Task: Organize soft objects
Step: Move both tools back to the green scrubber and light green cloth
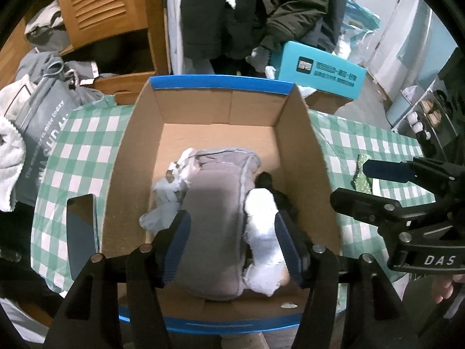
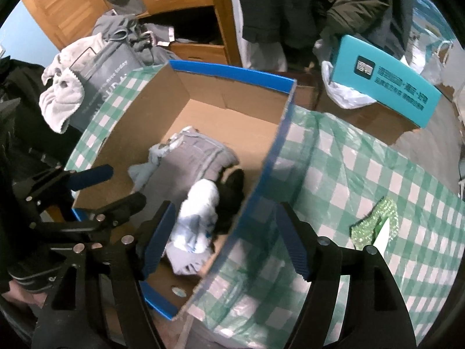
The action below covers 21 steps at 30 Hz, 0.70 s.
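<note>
- Folded grey garment (image 1: 215,221) lies in the cardboard box (image 1: 130,157), flanked by a white cloth (image 1: 261,232) and pale blue cloth (image 1: 162,203).
- Left gripper (image 1: 232,244) above it — jaws apart, gripping nothing.
- Right gripper (image 2: 223,238) straddles the box wall — jaws released.

Dim, cool indoor light in both views; heavy fisheye bending with black corners; the cardboard box (image 1: 293,133) walls curve; soft motion blur on the clothes inside; brighter bluish patch at the upper right; the checked tablecloth (image 2: 348,174) reads flat, shadows faint.
</note>
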Available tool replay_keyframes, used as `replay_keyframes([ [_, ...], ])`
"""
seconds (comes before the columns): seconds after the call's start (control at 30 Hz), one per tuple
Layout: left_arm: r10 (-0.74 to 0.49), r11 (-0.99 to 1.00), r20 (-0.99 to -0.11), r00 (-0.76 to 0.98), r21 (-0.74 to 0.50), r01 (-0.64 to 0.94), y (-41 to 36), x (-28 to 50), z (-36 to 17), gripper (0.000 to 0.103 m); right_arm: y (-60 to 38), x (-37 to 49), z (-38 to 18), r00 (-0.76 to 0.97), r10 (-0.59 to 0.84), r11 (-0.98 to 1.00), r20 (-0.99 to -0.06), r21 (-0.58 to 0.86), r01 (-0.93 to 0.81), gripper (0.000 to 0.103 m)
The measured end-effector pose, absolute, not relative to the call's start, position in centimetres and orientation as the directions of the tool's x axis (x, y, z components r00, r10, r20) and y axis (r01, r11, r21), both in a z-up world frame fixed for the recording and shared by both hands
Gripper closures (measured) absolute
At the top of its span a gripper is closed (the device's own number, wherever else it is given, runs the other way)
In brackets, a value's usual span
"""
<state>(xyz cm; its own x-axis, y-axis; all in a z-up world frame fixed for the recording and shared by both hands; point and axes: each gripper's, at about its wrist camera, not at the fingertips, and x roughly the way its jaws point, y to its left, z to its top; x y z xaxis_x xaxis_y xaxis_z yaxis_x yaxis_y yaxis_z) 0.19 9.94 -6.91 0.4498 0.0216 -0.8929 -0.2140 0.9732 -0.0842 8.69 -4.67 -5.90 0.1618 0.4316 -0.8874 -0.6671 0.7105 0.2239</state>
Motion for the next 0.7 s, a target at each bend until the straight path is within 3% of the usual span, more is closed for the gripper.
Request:
replay_keyframes([
  [0.7, -0.001, 0.997, -0.903, 0.430, -0.037, -0.074, 2.1, 1.7, -6.3, 0.033, -12.5, 9.4, -6.3, 0.222, 0.402, 0.783, -0.888, 0.208, -0.586, 0.029],
])
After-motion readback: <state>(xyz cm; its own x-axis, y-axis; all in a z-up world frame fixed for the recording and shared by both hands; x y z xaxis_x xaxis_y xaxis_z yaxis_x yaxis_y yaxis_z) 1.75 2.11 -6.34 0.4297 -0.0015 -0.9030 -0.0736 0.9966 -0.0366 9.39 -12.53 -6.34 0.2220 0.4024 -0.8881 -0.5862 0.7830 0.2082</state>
